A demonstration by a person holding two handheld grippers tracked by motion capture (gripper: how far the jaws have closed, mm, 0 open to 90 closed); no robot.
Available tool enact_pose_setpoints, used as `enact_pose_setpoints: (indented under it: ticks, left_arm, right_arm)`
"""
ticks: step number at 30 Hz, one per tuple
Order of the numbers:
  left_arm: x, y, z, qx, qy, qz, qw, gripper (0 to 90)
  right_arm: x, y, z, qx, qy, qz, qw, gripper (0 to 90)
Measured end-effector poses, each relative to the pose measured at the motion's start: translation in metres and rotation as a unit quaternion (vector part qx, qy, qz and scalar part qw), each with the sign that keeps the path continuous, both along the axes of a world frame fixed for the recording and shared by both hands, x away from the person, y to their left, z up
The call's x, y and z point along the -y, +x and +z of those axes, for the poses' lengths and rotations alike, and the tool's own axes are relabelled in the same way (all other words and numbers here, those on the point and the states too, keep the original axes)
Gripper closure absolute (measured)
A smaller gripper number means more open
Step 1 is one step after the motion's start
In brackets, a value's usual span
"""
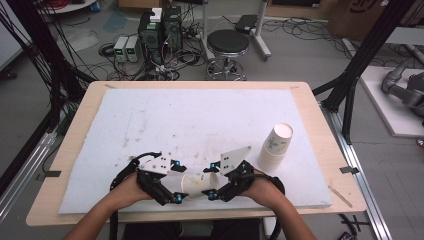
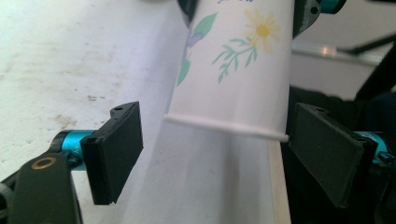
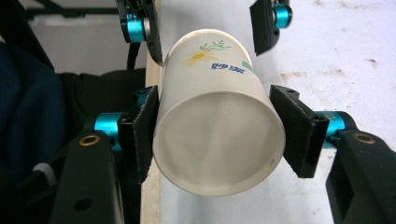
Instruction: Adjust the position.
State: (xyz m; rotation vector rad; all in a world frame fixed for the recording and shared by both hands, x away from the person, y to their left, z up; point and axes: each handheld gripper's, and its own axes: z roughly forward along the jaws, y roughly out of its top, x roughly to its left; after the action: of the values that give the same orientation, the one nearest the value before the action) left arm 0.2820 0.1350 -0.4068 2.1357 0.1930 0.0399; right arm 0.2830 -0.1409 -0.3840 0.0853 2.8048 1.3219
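Observation:
A white paper cup [image 1: 197,184] with a flower print lies on its side just above the white foam board, near the table's front edge. My right gripper [image 1: 213,180] is shut on it; in the right gripper view both pads [image 3: 140,135] press the sides of the cup [image 3: 215,93] at its closed base. My left gripper [image 1: 179,182] faces it from the other end and is open. In the left gripper view its jaws [image 2: 219,154] stand either side of the rim of the cup [image 2: 233,70]. The left pad [image 2: 116,149] is clear of the rim; the other sits close beside it.
A tilted stack of paper cups [image 1: 274,150] stands to the right on the foam board [image 1: 200,115]. The wooden table edge [image 1: 150,216] runs just below both hands. A black stool [image 1: 227,45] and cabled boxes stand on the floor beyond the table.

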Motion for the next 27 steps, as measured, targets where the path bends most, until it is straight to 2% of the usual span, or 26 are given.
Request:
enact_pose_setpoints:
  ticks: [1, 5, 8, 12, 14, 17, 18, 22, 27]
  left_arm:
    - [-0.002, -0.001, -0.002, -0.002, -0.018, 0.007, 0.9998, 17.6]
    - [-0.007, -0.003, -0.006, -0.01, -0.066, 0.02, 0.9976, 17.5]
    - [-0.009, -0.004, -0.009, -0.016, -0.096, 0.025, 0.9949, 17.6]
    - [-0.009, -0.006, -0.012, -0.019, -0.135, 0.019, 0.9905, 17.6]
    - [-0.008, -0.007, -0.014, -0.017, -0.144, 0.011, 0.9894, 17.6]
    - [-0.005, -0.007, -0.017, -0.003, -0.158, 0.001, 0.9874, 16.7]
    - [-0.005, -0.007, -0.018, -0.01, -0.162, -0.004, 0.9868, 16.0]
    - [0.0, -0.008, -0.022, -0.016, -0.164, -0.007, 0.9864, 15.7]
    - [0.004, -0.009, -0.022, -0.005, -0.17, 0.001, 0.9854, 15.2]
  right_arm:
    - [0.003, 0.0, -0.001, -0.002, 0.006, -0.004, 1.0, 37.2]
    - [0.011, -0.003, -0.005, -0.006, 0.031, -0.016, 0.9994, 37.1]
    - [0.018, -0.006, -0.009, -0.007, 0.05, -0.022, 0.9985, 37.1]
    - [0.024, -0.008, -0.012, -0.011, 0.075, -0.029, 0.9967, 37.0]
    - [0.027, -0.01, -0.014, -0.015, 0.091, -0.031, 0.9953, 37.0]
    - [0.029, -0.011, -0.017, -0.018, 0.104, -0.033, 0.9939, 37.1]
    - [0.03, -0.011, -0.017, -0.017, 0.106, -0.033, 0.9937, 37.1]
    - [0.031, -0.011, -0.017, -0.017, 0.11, -0.033, 0.9932, 37.1]
    - [0.031, -0.013, -0.016, -0.018, 0.116, -0.028, 0.9927, 37.1]
